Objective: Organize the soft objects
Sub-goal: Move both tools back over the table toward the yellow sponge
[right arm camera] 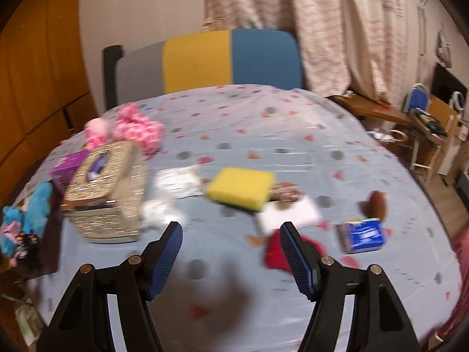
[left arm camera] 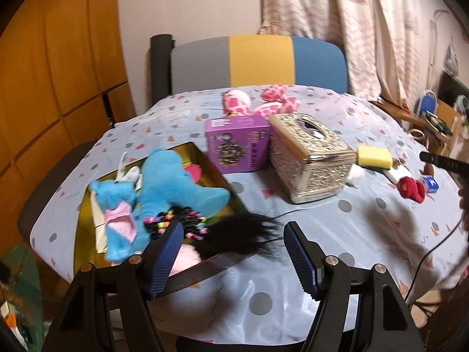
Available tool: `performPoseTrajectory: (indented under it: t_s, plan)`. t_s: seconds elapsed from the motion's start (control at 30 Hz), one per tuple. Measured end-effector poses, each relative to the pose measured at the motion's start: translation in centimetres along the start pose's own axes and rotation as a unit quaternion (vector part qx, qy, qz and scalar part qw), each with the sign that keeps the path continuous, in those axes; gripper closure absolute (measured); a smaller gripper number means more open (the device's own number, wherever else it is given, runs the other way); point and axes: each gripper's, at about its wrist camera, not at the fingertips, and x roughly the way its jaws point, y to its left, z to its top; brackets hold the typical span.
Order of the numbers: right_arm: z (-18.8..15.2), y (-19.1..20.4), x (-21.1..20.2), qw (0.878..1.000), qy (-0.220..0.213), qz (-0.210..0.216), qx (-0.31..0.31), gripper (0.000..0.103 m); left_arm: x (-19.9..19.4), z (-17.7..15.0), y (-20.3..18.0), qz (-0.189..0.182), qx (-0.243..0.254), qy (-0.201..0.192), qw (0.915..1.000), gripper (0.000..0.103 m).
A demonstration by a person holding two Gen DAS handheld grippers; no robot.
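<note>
- Two grippers hung over the table [right arm camera: 263, 117], and both stood wide apart with nothing between the pads: the left gripper [left arm camera: 231, 252] and the right gripper [right arm camera: 231, 252] alike held no thing.
- Just ahead of the left gripper and to its left lay the gold tray [left arm camera: 217, 173], already filled with a blue plush toy [left arm camera: 176, 187] and a black-haired doll with coloured beads [left arm camera: 181, 223], whose hair spilled over the tray's near edge towards the jaws.
- Ahead of the right gripper, a little to its right, sat a yellow sponge [right arm camera: 240, 189] touching a white foam block [right arm camera: 290, 212]; a red plush piece [right arm camera: 274, 253] lay right beside the right finger, partly hidden behind it.
- Farther off, beyond the silver tissue box [right arm camera: 105, 193], the pink spotted plush [right arm camera: 137, 129] rested near the table's far side.
- By my judgement these things were all light and yielding: the sponge would squash and spring back, so a grip across its middle, on the two long sides, looked safest.
- The red plush seemed floppy; a pinch at its thickest bulge should keep it from slipping out.
- The tissue box looked rigid and belonged to no soft group.
</note>
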Motion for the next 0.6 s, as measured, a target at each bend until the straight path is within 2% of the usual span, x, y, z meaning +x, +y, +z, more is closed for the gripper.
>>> performPoseTrajectory:
  t_s: [0.23,0.33,0.43,0.6]
  plan:
    - [-0.1,-6.8,1.4,0.996,-0.01,-0.077,0.032,0.033,1.1,1.1,-3.2,-0.023,0.043,0.007,0.9988,0.031]
    - [-0.7,-9.9,2.2,0.992,-0.005,-0.095,0.079,0.033,1.7,1.6,-5.1,-0.041,0.063,0.01,0.9971,0.031]
    - [-0.8,-12.2,2.6,0.987,0.006,-0.082,0.137,0.033,2.4,2.2,-7.4,-0.064,0.083,0.017,0.9943,0.031]
    - [-1.1,-13.7,2.3,0.98,0.009,-0.071,0.184,0.033,3.6,3.7,-11.8,-0.115,0.114,0.024,0.9865,0.031]
